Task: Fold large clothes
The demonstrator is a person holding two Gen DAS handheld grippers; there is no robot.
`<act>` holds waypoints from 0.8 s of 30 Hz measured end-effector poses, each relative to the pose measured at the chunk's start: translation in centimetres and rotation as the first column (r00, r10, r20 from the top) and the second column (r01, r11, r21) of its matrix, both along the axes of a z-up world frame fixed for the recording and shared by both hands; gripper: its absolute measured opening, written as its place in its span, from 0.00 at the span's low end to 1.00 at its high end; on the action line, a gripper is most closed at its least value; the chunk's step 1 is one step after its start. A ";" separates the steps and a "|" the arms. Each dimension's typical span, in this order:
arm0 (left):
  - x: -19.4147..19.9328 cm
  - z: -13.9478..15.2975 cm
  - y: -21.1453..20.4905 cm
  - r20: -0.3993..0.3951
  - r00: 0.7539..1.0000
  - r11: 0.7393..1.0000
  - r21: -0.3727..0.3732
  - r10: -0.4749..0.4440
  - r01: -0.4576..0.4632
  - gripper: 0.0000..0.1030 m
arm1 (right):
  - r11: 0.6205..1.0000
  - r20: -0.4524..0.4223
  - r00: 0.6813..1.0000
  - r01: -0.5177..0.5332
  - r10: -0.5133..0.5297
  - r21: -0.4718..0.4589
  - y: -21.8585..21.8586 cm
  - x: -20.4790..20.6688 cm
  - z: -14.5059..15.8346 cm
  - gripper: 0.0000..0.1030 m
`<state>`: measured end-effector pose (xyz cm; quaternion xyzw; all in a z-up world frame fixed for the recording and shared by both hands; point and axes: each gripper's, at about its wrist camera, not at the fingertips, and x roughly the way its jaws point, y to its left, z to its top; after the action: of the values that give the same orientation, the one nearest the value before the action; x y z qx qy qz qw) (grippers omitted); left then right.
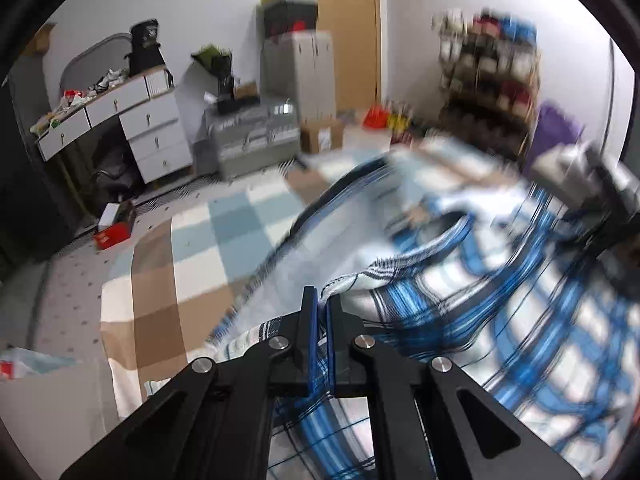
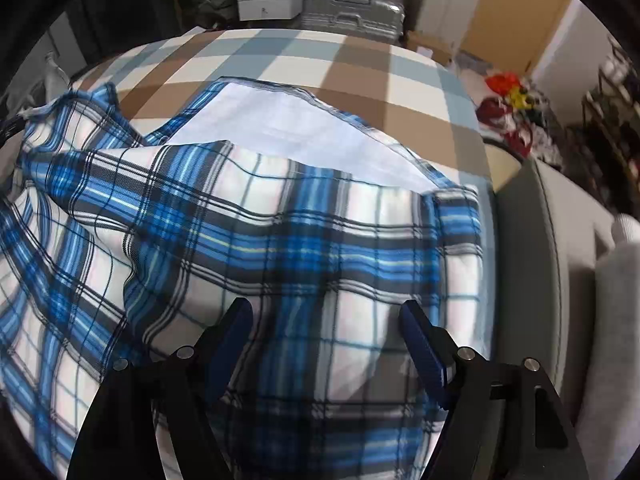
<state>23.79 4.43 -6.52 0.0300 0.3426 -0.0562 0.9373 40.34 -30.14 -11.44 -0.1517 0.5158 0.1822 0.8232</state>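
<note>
Left gripper point(image 1: 322, 300): clamped on a fold of the plaid shirt point(image 2: 280, 248), cloth pinched between the pads.
Right gripper point(image 2: 326, 312): jaws spread, above the shirt, nothing pinched.
Plaid shirt: blue-white check, partly folded on the checked bedspread point(image 2: 360, 60), pale inner side showing toward the bed's far edge.
Background: white drawers point(image 1: 156, 136), grey suitcase point(image 2: 352, 12) beyond the bed.

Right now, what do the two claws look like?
Both claws are alike. The left claw has flat dark-blue fingers on chunky black arms dotted with round silver bolts. The right claw shows ridged blue pads, black arms and silver bolts too.
</note>
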 end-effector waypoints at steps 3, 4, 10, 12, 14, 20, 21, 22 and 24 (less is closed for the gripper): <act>1.0 0.9 1.3 0.017 0.998 0.995 -0.076 0.064 -0.063 0.00 | 0.997 0.055 0.998 0.033 -0.037 0.072 0.1 0.9 1.6 0.73; 1.9 0.5 1.7 -0.007 0.995 0.992 -0.081 0.099 -0.099 0.00 | 0.995 0.061 0.997 0.045 -0.051 0.090 0.4 1.5 1.9 0.73; 4.7 -3.4 1.9 -0.158 0.965 0.976 -0.024 0.209 -0.215 0.00 | 0.990 0.046 0.995 0.081 -0.087 0.112 3.0 4.4 0.5 0.73; 4.3 -3.7 1.7 -0.169 0.963 0.976 -0.020 0.209 -0.215 0.01 | 0.993 0.042 0.995 0.089 -0.093 0.082 3.4 4.8 -0.6 0.73; 3.8 -3.6 1.6 -0.168 0.966 0.980 -0.012 0.195 -0.199 0.03 | 0.994 0.089 0.993 0.077 -0.083 0.072 3.7 4.4 -1.1 0.64; 2.7 -3.0 1.9 -0.152 0.971 0.982 0.018 0.186 -0.185 0.06 | 0.986 0.185 0.982 0.001 -0.033 0.166 3.3 2.6 1.7 0.00; 2.7 -2.9 2.0 -0.150 0.971 0.983 0.014 0.184 -0.184 0.06 | 0.981 0.218 0.975 0.009 -0.053 0.196 2.9 2.3 2.7 0.00; 2.6 -2.9 2.1 -0.147 0.972 0.983 0.014 0.183 -0.183 0.06 | 0.972 0.237 0.967 0.033 -0.089 0.233 2.3 2.3 3.7 0.00; 2.3 -2.8 2.3 -0.148 0.970 0.981 0.016 0.193 -0.192 0.06 | 0.959 0.225 0.963 0.087 -0.150 0.269 1.2 2.9 4.7 0.00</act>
<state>26.14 6.73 -9.34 -0.0070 0.4129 0.0332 0.9101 43.21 -28.91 -6.72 -0.0336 0.3914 0.1775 0.9023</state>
